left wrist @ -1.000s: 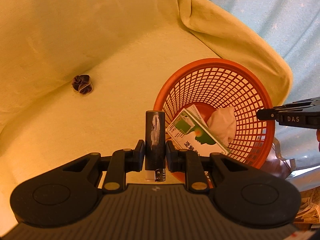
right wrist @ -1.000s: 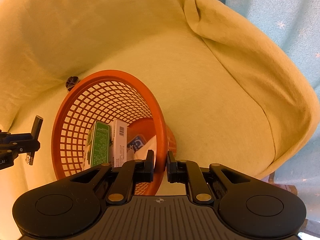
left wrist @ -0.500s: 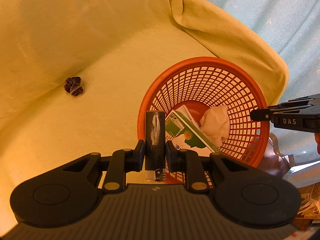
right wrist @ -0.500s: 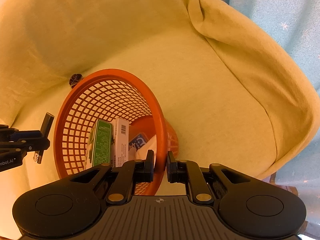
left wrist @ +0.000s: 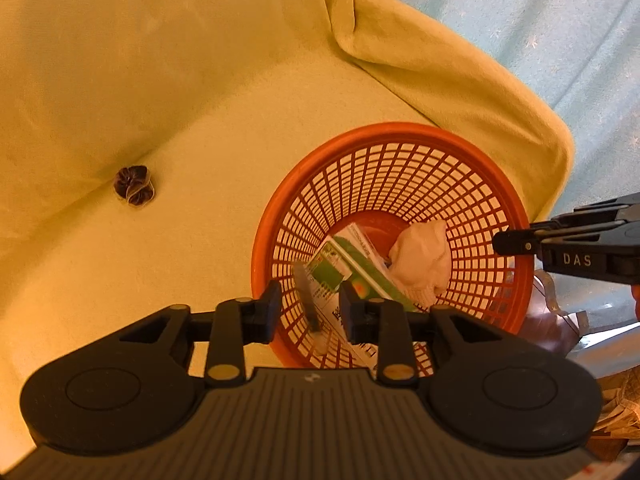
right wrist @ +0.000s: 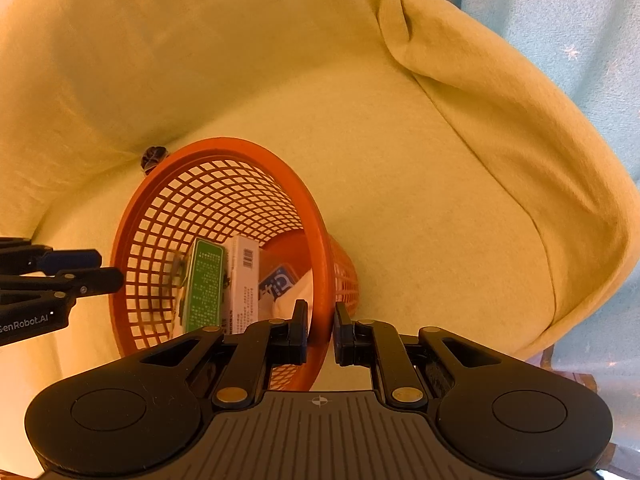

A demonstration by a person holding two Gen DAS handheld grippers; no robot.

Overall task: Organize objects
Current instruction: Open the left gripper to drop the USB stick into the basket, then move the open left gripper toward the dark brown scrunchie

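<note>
An orange mesh basket (left wrist: 472, 148) is seen on a sofa draped in yellow cloth (left wrist: 200, 80). The left gripper (left wrist: 308, 304) is held over the basket's near rim with its jaws spread wide and nothing gripped; a blurred dark lighter (left wrist: 308, 296) appears between them, inside the basket. A green box (left wrist: 360, 268) and a white cloth (left wrist: 420, 256) lie in the basket. The right gripper (right wrist: 320, 328) is closed on the basket's rim. A dark scrunchie (left wrist: 134, 186) rests on the seat, well apart.
</note>
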